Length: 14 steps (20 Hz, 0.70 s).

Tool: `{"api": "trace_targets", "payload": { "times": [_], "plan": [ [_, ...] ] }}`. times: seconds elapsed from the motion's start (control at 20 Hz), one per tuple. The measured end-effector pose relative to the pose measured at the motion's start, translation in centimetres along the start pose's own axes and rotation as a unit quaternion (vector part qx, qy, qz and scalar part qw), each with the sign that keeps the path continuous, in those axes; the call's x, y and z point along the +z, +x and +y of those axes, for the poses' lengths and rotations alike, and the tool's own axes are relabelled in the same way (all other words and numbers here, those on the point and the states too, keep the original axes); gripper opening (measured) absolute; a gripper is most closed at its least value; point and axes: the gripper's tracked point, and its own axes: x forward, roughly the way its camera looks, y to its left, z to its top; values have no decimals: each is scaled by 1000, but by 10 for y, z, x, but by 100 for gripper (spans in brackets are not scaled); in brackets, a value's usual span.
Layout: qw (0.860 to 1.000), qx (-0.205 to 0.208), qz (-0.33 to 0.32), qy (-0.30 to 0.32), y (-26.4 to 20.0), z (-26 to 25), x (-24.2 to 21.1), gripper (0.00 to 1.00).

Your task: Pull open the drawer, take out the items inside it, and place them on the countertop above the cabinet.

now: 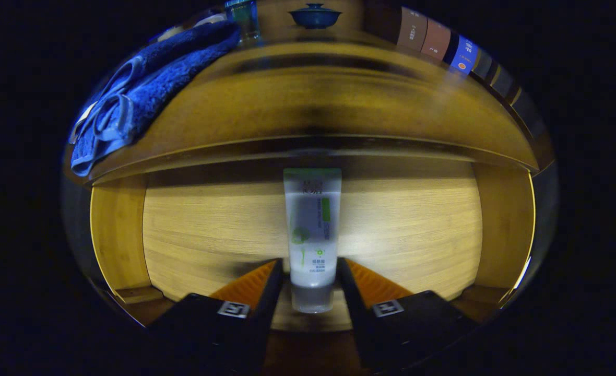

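One open wooden drawer (120,235) is seen from just above its front edge, looking in along the gripper (312,271). Its pale wood floor and two side walls are lit warmly.

One tube (312,230) lies in the drawer, the single item visible inside. It is white and translucent with green markings (the print is too small to read). It lies lengthwise, pointing straight away from the camera, with its cap end nearest and its flat crimped end reaching towards the back of the drawer.

The two fingers (258,284) are partly open, spread about as wide as the tube. The tube's cap end sits between them, one finger close on each side. Their inner faces appear to touch the tube's sides or come very close to it; whether both are pressing on it cannot be told.

Above the drawer is the cabinet's tabletop (313,99), a broad wooden surface that looks smeared by motion blur. Several things rest on it. One blue towel (151,89) lies folded on the left, its edge hanging slightly over the front. One clear glass (245,18) stands just behind the towel. One dark blue lidded bowl (314,15) sits at the back, near the middle. To the right, a row of book spines (436,42) in brown, tan and blue stands along the far edge.
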Motion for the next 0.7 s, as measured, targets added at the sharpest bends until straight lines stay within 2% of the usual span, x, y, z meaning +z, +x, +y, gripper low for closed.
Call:
{"api": "trace_targets", "payload": {
  "times": [0.2,0.35,0.7],
  "plan": [
    [1000,5,-6,-16,-4,1,3,45],
    [1000,17,-12,-7,-8,2,0,45],
    [997,40,-63,-8,-51,5,-9,45]
  ]
}}
